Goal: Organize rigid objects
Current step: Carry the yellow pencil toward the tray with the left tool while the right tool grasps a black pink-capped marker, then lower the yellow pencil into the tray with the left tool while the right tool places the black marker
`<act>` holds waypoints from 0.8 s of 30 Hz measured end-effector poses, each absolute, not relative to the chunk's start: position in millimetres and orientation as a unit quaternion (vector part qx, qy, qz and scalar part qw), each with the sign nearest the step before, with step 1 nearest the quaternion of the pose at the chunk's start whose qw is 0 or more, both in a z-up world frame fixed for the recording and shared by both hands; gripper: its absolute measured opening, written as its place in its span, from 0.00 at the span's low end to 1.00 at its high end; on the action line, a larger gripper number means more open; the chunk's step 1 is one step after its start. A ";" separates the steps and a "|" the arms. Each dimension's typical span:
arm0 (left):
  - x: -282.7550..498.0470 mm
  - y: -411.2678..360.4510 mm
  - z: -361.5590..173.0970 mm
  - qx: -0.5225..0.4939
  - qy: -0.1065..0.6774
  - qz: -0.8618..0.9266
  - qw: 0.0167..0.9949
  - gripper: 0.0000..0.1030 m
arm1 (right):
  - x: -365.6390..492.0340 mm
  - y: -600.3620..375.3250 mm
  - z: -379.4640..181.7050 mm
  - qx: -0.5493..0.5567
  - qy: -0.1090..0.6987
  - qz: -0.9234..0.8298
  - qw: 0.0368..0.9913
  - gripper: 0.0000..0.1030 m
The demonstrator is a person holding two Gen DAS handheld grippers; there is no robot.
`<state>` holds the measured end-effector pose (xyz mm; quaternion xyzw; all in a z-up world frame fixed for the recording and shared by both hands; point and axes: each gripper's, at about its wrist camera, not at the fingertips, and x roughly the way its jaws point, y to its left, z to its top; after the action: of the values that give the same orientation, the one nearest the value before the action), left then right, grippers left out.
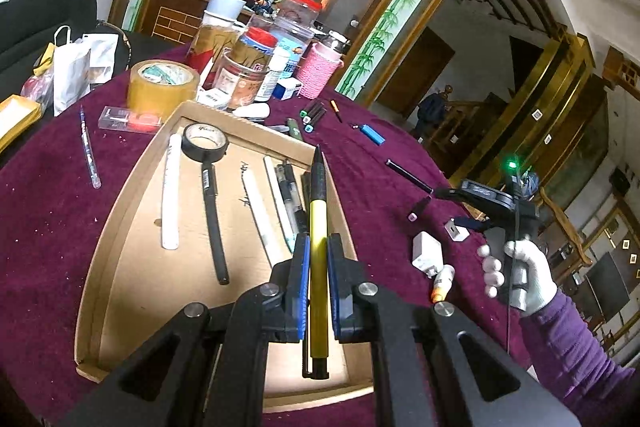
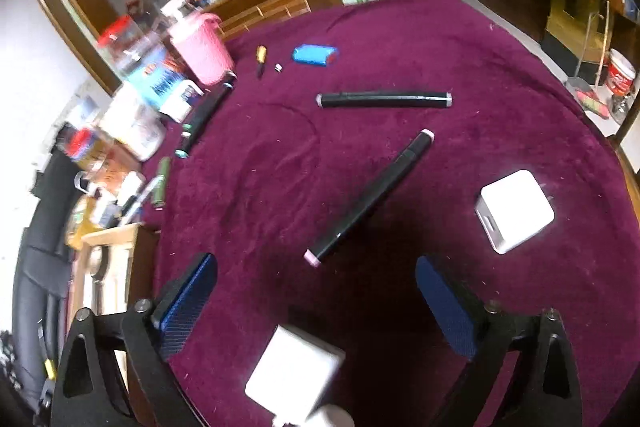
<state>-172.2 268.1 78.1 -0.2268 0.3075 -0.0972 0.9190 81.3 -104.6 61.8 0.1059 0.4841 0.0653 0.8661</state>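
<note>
My left gripper (image 1: 319,239) is shut on a yellow and black pen (image 1: 319,227), held over the right side of a cardboard tray (image 1: 120,227). The tray holds a white marker (image 1: 171,191), a black pen (image 1: 214,219), a roll of black tape (image 1: 205,143) and several more pens. My right gripper (image 2: 316,267) stands open above the maroon cloth, with nothing pressed between its blue pads (image 2: 188,303). A black marker with pink ends (image 2: 370,197) lies just ahead of it. A white charger cube (image 2: 514,211) sits to its right, another white block (image 2: 294,371) below it.
A longer black marker (image 2: 384,100), a blue lighter (image 2: 315,55) and green-capped markers (image 2: 204,119) lie farther off on the cloth. Jars, a pink-sleeved cup (image 1: 322,73) and a roll of brown tape (image 1: 162,85) crowd the table's far side. A gloved hand (image 1: 520,275) holds the right gripper.
</note>
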 end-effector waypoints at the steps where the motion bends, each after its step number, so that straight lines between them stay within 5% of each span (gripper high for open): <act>1: -171.5 267.8 77.6 -0.226 0.308 -0.096 0.919 0.08 | 87.6 -103.0 58.9 0.104 0.487 0.055 0.866 0.91; 7: -164.8 269.4 70.4 -0.229 0.318 -0.096 0.915 0.08 | 132.1 -97.6 29.6 0.086 0.514 -0.020 0.853 0.66; 12: -161.4 271.9 68.6 -0.229 0.320 -0.091 0.915 0.08 | 130.0 -99.0 30.8 0.065 0.507 -0.035 0.859 0.17; 24: -168.9 269.4 67.0 -0.235 0.328 -0.085 0.911 0.08 | 73.4 -125.4 67.5 0.162 0.468 0.076 0.865 0.15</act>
<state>-168.9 269.4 67.0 -0.2353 0.3280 -0.0852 0.9109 73.4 -125.4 67.5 0.1622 0.4684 0.0761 0.8652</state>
